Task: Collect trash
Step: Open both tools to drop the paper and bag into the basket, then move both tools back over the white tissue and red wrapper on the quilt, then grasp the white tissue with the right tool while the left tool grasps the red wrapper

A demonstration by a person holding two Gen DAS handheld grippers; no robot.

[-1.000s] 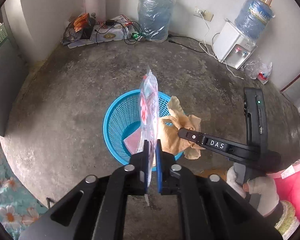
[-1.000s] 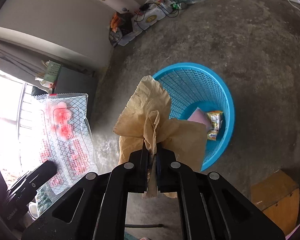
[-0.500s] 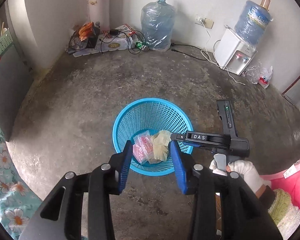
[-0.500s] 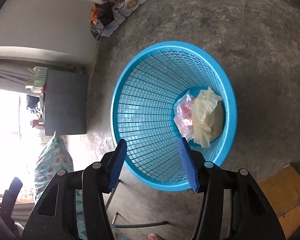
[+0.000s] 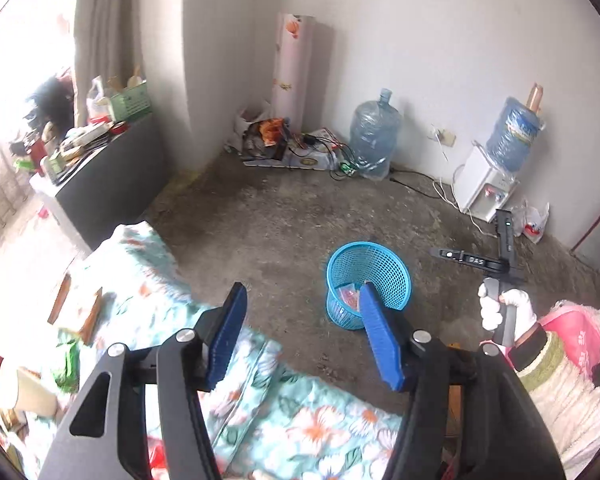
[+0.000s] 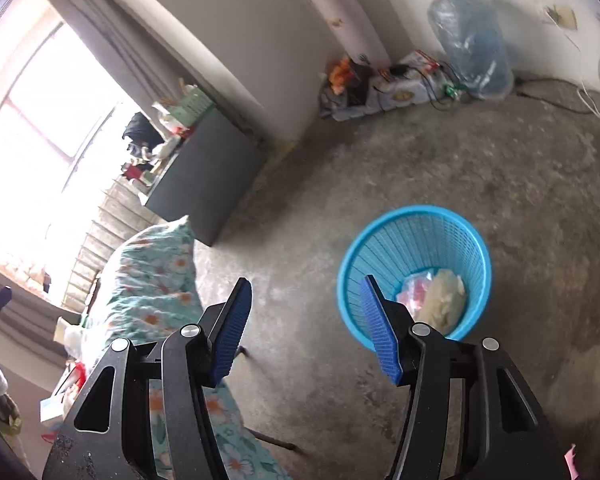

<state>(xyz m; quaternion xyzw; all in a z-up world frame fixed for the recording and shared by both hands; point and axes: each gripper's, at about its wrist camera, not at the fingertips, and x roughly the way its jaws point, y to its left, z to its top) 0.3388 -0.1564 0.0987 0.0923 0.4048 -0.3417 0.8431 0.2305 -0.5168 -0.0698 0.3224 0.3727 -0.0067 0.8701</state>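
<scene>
The basket (image 6: 414, 232) is bright blue with little holes. Inside lie a pink bag (image 6: 414, 290) and tan paper (image 6: 444, 298). The cloth (image 5: 300, 420) is green with white and orange flowers. The floor (image 6: 480, 160) is grey.

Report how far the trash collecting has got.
Done: a clear printed wrapper and crumpled tan paper lie inside the blue basket on the floor.

In hand: nothing. The left hand-held gripper and right hand-held gripper have both just been opening, with nothing between their pads.

Left: green and red scraps show beside the floral bedding; too blurred to tell whether they are trash.
</scene>
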